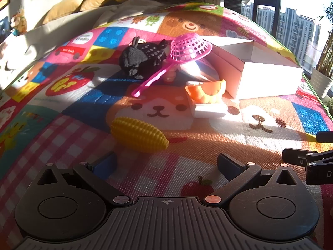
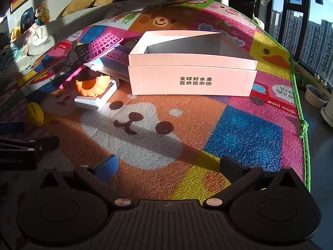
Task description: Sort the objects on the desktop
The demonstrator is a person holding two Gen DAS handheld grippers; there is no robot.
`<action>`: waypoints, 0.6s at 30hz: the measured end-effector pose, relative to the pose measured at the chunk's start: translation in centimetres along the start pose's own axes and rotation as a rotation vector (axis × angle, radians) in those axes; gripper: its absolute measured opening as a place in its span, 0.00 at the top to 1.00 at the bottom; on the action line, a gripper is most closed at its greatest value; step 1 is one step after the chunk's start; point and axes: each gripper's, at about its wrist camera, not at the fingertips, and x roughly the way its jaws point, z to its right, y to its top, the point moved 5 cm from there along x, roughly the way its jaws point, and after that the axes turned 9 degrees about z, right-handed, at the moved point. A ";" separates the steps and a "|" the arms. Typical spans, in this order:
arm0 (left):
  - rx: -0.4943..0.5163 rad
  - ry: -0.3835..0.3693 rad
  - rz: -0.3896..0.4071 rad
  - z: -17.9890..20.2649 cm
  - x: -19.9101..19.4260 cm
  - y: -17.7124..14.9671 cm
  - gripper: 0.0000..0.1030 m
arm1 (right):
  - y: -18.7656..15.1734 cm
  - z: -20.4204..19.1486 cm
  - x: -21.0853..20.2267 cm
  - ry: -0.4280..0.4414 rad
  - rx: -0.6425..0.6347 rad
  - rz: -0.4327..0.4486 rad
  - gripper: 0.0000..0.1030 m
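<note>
Two hand-held grippers hover low over a colourful cartoon play mat (image 2: 145, 129), both with fingers spread apart and nothing between them. Left hand-held gripper (image 1: 166, 165): blue pads wide apart, pointing toward a yellow toy corn cob (image 1: 139, 134) that lies on the mat just ahead of its left finger, not touching it. Right hand-held gripper (image 2: 168, 166): fingers equally wide apart over bare mat, facing a white cardboard box (image 2: 192, 79) with black printed characters on its front wall; the box is open at the top and its inside looks empty as far as the view reaches. Left of the box sits a cluster of objects. An orange toy (image 2: 93, 85), shape unclear, rests on top of a small white rectangular block (image 2: 95, 99). Behind it, a pink plastic strainer (image 1: 188, 48) lies tilted with its bowl mouth down, propped on something under it, handle (image 1: 149, 81) running down toward the mat. A black plush toy (image 1: 141, 57) lies touching the strainer's far-left side. Flat printed packaging (image 2: 116, 59) leans between the strainer and the box. Strong sunlight crosses the mat with hard shadows. Yellow cushions (image 1: 87, 2) lie beyond the mat, and a window (image 2: 312, 27) shows tower blocks at the right. The right gripper's black body shows at the edge of the left wrist view, beside the left one.
</note>
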 end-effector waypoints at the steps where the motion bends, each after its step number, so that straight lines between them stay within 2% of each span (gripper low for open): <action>1: -0.001 0.002 0.000 0.0 0.1 0.0 0.00 | 0.0 0.0 -0.1 0.003 0.002 0.002 0.00; 9: -0.005 0.014 -0.008 -0.1 0.7 0.3 0.00 | 0.0 0.2 0.0 0.006 0.005 0.004 0.00; 18: 0.003 -0.014 -0.011 -0.3 0.5 0.2 0.00 | 0.1 -0.1 0.1 0.002 0.002 0.006 0.00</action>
